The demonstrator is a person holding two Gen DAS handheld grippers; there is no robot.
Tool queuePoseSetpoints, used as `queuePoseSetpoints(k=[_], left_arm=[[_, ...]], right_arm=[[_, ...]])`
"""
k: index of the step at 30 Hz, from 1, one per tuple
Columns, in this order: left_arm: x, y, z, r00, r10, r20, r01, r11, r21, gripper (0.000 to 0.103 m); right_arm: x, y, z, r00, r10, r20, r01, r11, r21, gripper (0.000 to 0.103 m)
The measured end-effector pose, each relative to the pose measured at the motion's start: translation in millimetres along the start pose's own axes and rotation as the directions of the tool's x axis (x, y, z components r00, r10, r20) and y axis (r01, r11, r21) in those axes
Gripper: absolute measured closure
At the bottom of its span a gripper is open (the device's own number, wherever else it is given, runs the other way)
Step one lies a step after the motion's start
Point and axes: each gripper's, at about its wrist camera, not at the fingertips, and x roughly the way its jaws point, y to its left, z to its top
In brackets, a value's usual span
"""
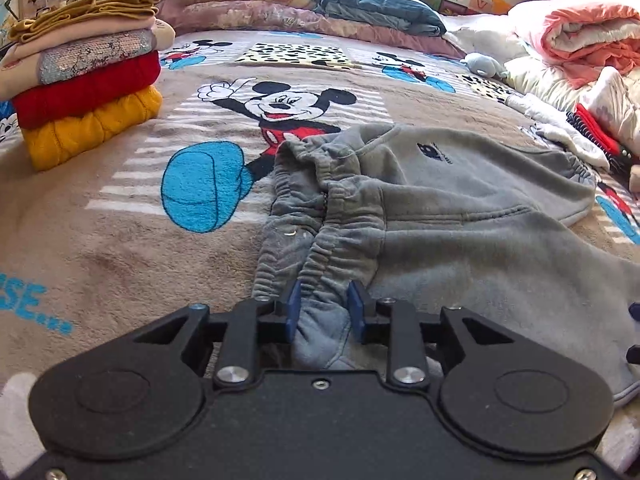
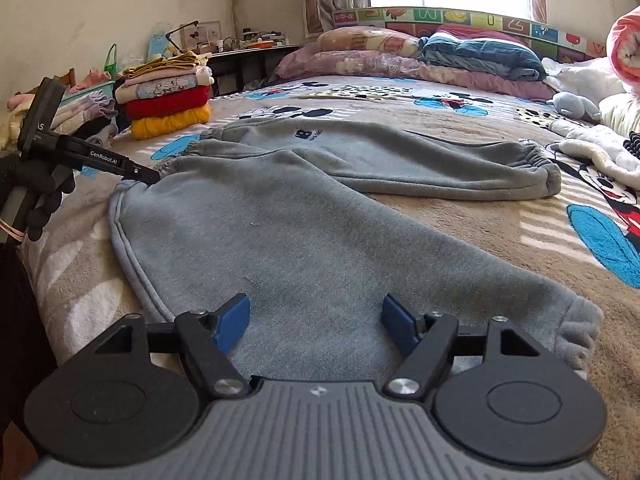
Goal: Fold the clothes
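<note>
Grey sweatpants (image 1: 460, 208) lie spread on the Mickey Mouse bedspread (image 1: 120, 232). One leg stretches towards the right wrist camera and the other lies across behind it (image 2: 440, 160). My left gripper (image 1: 326, 306) is at the elastic waistband. The bunched fabric runs between its blue pads, which stand a little apart and do not pinch it. In the right wrist view that gripper (image 2: 150, 178) touches the waistband corner, carried by a gloved hand (image 2: 40, 200). My right gripper (image 2: 316, 320) is open just above the near leg (image 2: 320, 240), close to its cuff (image 2: 576, 336), with nothing gripped.
A stack of folded clothes (image 1: 88, 80) stands at the bed's left side. Pillows (image 1: 280, 4) and a blue quilt (image 1: 380, 8) lie at the headboard. A pink quilt (image 1: 580, 36) and unfolded garments (image 1: 580, 136) crowd the right side. The bed's near edge runs beside the waistband.
</note>
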Motion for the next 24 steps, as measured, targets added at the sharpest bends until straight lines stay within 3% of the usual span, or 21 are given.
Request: queuePoseSetpoints(k=[5, 8, 12, 16, 18, 21, 24], left_arm=[[-24, 2, 33, 0.988, -0.057, 0.143, 0.073, 0.991, -0.111, 0.071], [-31, 2, 59, 0.975, -0.093, 0.200, 0.125, 0.980, -0.155, 0.059], [-16, -4, 94, 0.980, -0.083, 0.183, 0.108, 0.985, -0.136, 0.056], [9, -4, 114, 0.987, -0.060, 0.151, 0.082, 0.986, -0.147, 0.056], [22, -2, 112, 0.989, -0.046, 0.138, 0.068, 0.985, -0.159, 0.056], [45, 2, 104, 0.992, -0.083, 0.099, 0.102, 0.974, -0.204, 0.056], [63, -2, 100, 0.998, -0.040, 0.052, 0.048, 0.985, -0.169, 0.056]], right_arm=[[-19, -18, 11, 0.996, 0.035, 0.083, -0.044, 0.993, 0.107, 0.030], [-26, -30, 26, 0.990, 0.043, 0.135, -0.063, 0.987, 0.149, 0.030], [-45, -47, 55, 0.980, 0.028, 0.198, -0.070, 0.975, 0.210, 0.030], [-53, -78, 93, 0.979, -0.044, 0.201, -0.009, 0.967, 0.255, 0.030], [-51, -104, 111, 0.978, -0.083, 0.189, 0.020, 0.949, 0.314, 0.030], [-42, -144, 131, 0.979, -0.121, 0.166, 0.050, 0.922, 0.384, 0.030], [-13, -181, 144, 0.981, -0.163, 0.104, 0.110, 0.913, 0.393, 0.032]])
